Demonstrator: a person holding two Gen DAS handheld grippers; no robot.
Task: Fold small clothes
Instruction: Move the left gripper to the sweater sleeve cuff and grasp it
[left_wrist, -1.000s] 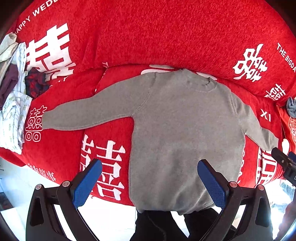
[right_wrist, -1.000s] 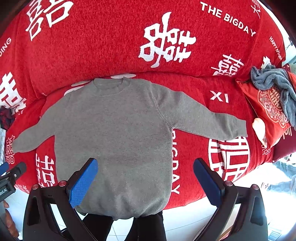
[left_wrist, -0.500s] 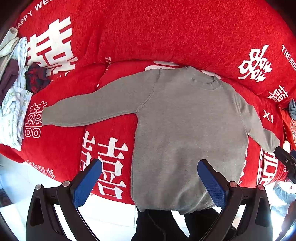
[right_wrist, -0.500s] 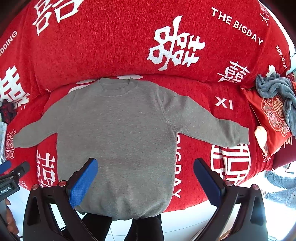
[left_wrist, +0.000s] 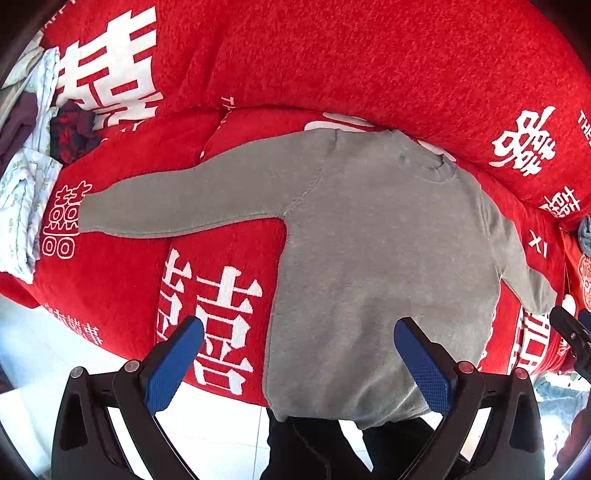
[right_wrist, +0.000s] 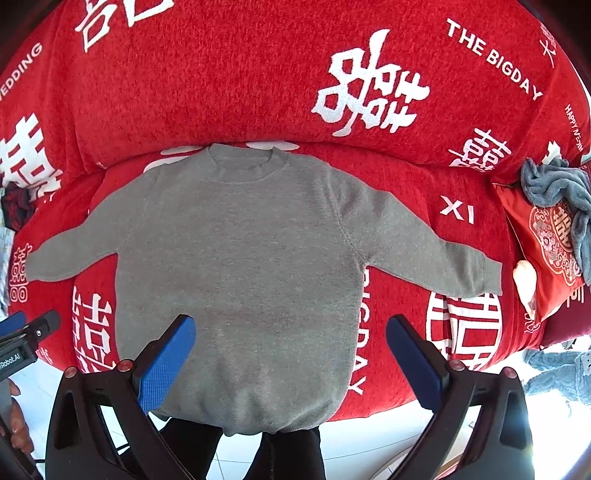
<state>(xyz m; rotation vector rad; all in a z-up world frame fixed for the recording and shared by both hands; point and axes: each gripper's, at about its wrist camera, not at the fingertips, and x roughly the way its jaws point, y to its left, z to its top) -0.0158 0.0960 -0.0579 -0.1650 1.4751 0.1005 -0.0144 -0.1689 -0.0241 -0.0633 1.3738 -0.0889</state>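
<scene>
Both grippers have come closer to the grey sweater (right_wrist: 240, 266), jaws wide apart, holding nothing. It lies flat on the red cover (right_wrist: 229, 74) printed "THE BIGDAY".

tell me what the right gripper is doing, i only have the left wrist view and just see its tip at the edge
Observer: The right gripper is open, fingers spread wide over the lower part of the grey sweater, holding nothing.
Operator: is the sleeve on that side flat
Observer: Yes, that sleeve lies straight out on the red sofa cover, cuff unfolded.
Operator: anything beyond the cuff
Observer: A red cushion with a grey-blue towel draped on it, apart from the cuff.
</scene>
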